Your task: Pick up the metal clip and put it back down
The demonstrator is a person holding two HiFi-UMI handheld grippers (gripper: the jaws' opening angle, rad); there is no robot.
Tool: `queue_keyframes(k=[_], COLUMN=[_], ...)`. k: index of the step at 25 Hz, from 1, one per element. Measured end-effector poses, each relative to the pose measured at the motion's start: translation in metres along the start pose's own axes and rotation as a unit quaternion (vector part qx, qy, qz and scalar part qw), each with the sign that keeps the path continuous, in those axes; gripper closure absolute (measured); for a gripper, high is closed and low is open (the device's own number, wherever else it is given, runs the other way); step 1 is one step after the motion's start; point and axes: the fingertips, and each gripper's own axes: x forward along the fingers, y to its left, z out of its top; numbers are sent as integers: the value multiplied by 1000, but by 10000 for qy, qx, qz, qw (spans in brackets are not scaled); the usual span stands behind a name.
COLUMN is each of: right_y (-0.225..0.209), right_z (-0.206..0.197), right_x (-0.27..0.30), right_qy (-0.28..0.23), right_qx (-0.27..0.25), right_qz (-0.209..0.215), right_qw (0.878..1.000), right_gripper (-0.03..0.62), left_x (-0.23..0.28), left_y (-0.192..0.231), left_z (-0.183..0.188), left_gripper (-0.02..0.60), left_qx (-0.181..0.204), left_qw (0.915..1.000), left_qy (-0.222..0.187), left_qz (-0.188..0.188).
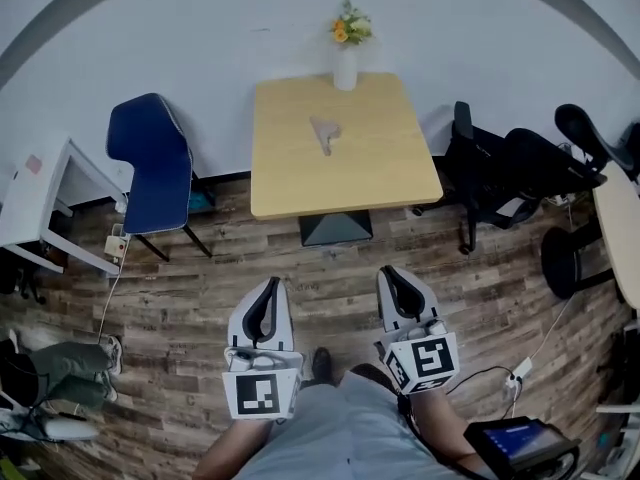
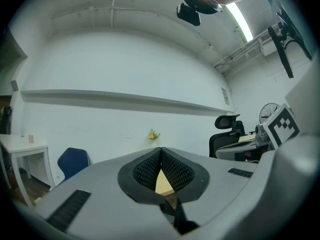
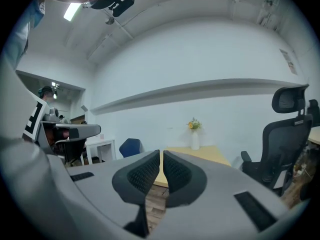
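The metal clip (image 1: 324,133) lies flat near the middle of the light wooden table (image 1: 380,168), far ahead of both grippers. My left gripper (image 1: 271,284) and right gripper (image 1: 391,272) hang side by side over the wood floor, well short of the table. Both point toward it. In the left gripper view the left gripper (image 2: 160,151) has its jaws touching at the tips, nothing held. In the right gripper view the right gripper (image 3: 161,155) shows only a hairline gap between its pads and is empty. Neither gripper view shows the clip.
A white vase of flowers (image 1: 346,53) stands at the table's far edge. A blue chair (image 1: 155,163) is left of the table and black office chairs (image 1: 500,173) are right of it. A white desk (image 1: 40,203) sits far left; cables and a tablet (image 1: 520,443) lie lower right.
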Motion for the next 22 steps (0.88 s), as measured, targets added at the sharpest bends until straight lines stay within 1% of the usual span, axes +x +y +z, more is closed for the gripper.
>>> queue_keyframes(k=[2, 5, 8, 10, 13, 17, 21, 22], right_y=[-4, -12, -27, -44, -65, -89, -122, -131], right_z=[7, 14, 14, 8, -9, -24, -29, -28], right_x=[12, 20, 32, 53, 80, 114, 151, 161], right_qy=[-34, -88, -62, 48, 213, 400, 497, 505], right_qx=[-27, -62, -77, -12, 115, 275, 437, 461], right_qz=[-48, -105, -180, -227, -227, -136, -48, -18], right_qw=[10000, 9999, 9998, 9997, 9994, 9987, 9978, 9977], right_gripper=[543, 543, 543, 543, 543, 543, 543, 543], left_x=[13, 26, 49, 76, 110, 154, 204, 217], left_y=[6, 8, 4, 6, 6, 4, 0, -1], left_z=[2, 2, -1, -11, -30, -41, -47, -46], left_gripper=[563, 563, 563, 563, 563, 563, 563, 563], left_qx=[-34, 13, -109, -114, 9, 97, 45, 87], left_qw=[10000, 9999, 9997, 9995, 9985, 9973, 9960, 9959], left_qy=[-12, 1, 29, 178, 487, 688, 868, 882], left_qz=[-47, -117, -206, -248, -246, -249, -204, -182])
